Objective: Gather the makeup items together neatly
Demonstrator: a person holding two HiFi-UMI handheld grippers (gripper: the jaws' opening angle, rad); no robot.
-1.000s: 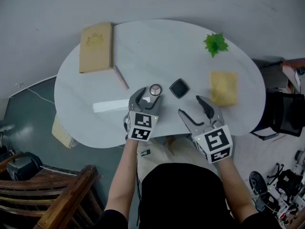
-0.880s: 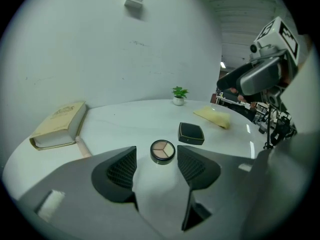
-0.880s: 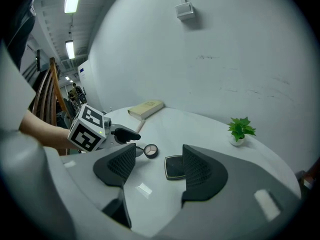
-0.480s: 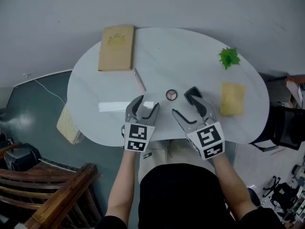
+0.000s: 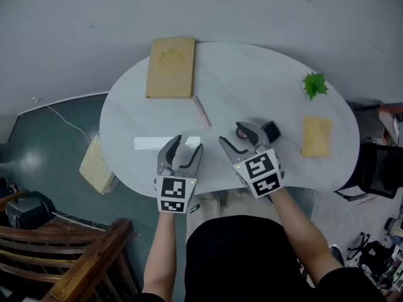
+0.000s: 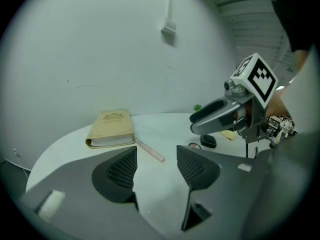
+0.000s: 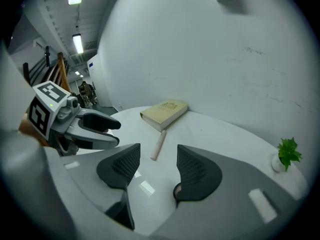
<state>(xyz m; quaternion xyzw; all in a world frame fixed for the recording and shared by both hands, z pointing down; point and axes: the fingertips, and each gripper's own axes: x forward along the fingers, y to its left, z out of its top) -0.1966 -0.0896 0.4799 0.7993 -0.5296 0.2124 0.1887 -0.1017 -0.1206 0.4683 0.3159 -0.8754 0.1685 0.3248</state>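
2 grippers above table (image 5: 252,80), left gripper (image 6: 156,166) jaws apart, empty, right gripper (image 7: 156,166) jaws apart, just been closing, compact (image 5: 242,132) alongside

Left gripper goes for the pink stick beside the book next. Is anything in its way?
Nothing visible. The left gripper has its jaws open and empty. The pink stick lies straight ahead, in line with the gap between them, with only bare table in between.
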